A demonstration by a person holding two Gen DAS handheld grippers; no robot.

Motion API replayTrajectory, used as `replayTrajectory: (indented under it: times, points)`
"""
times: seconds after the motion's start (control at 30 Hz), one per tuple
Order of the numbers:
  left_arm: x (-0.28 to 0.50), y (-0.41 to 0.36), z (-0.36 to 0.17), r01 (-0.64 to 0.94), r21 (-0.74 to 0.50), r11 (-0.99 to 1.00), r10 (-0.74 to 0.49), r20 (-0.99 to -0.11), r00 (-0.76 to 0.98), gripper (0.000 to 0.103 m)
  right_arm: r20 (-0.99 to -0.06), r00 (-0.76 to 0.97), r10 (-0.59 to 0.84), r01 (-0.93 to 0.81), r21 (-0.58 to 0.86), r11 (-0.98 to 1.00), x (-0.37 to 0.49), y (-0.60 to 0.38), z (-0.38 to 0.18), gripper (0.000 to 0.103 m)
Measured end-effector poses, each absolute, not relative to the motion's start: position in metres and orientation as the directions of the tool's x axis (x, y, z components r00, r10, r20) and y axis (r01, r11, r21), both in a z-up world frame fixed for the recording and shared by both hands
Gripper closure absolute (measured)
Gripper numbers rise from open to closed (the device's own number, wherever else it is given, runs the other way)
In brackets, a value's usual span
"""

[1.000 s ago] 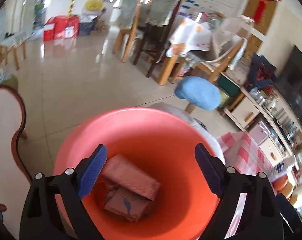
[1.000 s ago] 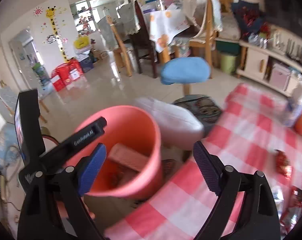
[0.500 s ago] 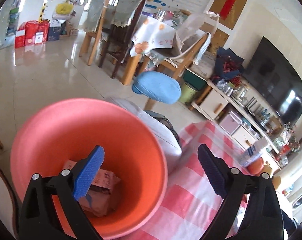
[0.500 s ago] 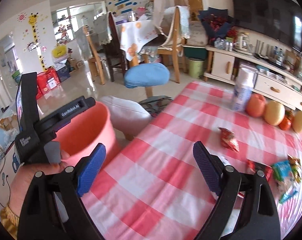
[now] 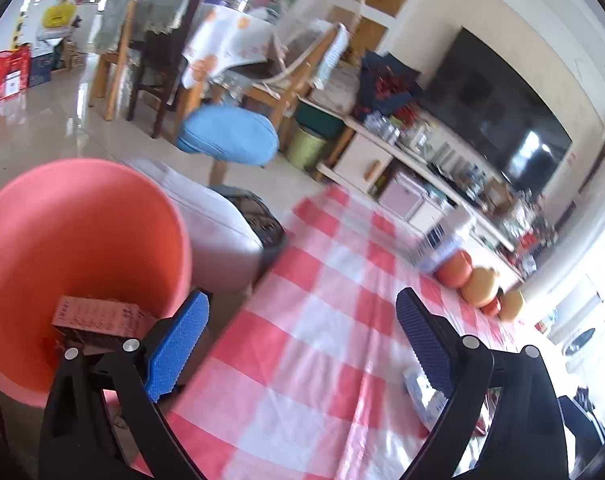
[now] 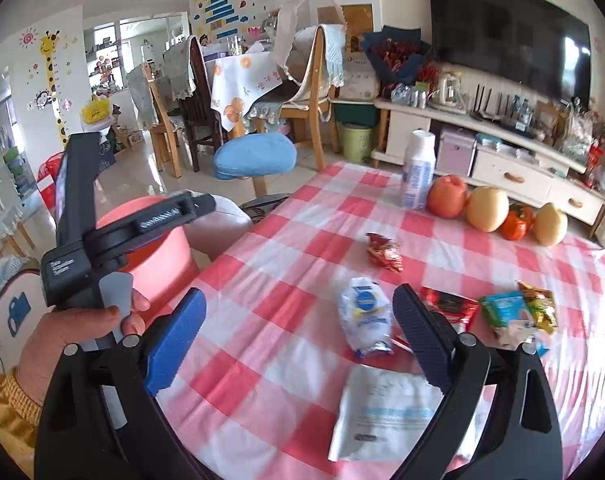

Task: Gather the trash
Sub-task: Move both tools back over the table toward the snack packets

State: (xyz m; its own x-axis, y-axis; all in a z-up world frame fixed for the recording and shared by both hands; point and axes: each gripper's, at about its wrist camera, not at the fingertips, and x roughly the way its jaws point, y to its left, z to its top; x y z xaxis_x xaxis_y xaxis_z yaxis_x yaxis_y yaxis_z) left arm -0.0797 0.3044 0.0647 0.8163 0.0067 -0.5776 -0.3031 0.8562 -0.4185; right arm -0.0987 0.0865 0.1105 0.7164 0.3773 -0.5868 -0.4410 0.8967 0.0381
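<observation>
A pink bin (image 5: 82, 232) stands off the table's left edge, with a pink box (image 5: 98, 316) lying in it. My left gripper (image 5: 302, 304) is open and empty over the checked cloth (image 5: 302, 320), just right of the bin. My right gripper (image 6: 298, 300) is open too, nothing between its fingers. Ahead of it on the cloth (image 6: 262, 320) lie a white-and-blue packet (image 6: 364, 312), a flat white pouch (image 6: 386, 412), a red wrapper (image 6: 384, 250), a red-and-black wrapper (image 6: 448, 306) and a blue-green packet (image 6: 506, 312). The bin (image 6: 162, 268) shows at the left.
A hand (image 6: 74, 328) grips the left tool beside the bin. A white bottle (image 6: 418, 172) and several fruits (image 6: 486, 208) stand at the table's far side. A blue stool (image 6: 254, 156) and a white cushion (image 5: 218, 232) sit beyond the table's left edge.
Both views have swung right, from over the bin to over the table. The bin has slid to the left edge and the wrappers have come into sight. Both jaws stand slightly wider.
</observation>
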Motion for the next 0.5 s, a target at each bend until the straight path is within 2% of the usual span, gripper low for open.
replayTrajectory:
  times: [0.2, 0.5]
  points:
    - [-0.073, 0.268, 0.058, -0.210, -0.419, 0.883, -0.099, -0.605, 0.790, 0.009, -0.570, 0.739, 0.359, -0.418, 0.030, 0.908, -0.113, 0.062, 0.108, 0.008]
    - [-0.074, 0.224, 0.062, -0.129, -0.351, 0.928, -0.120, -0.607, 0.785, 0.009, -0.556, 0.764, 0.328, -0.380, 0.023, 0.925, -0.126, 0.029, 0.100, 0.004]
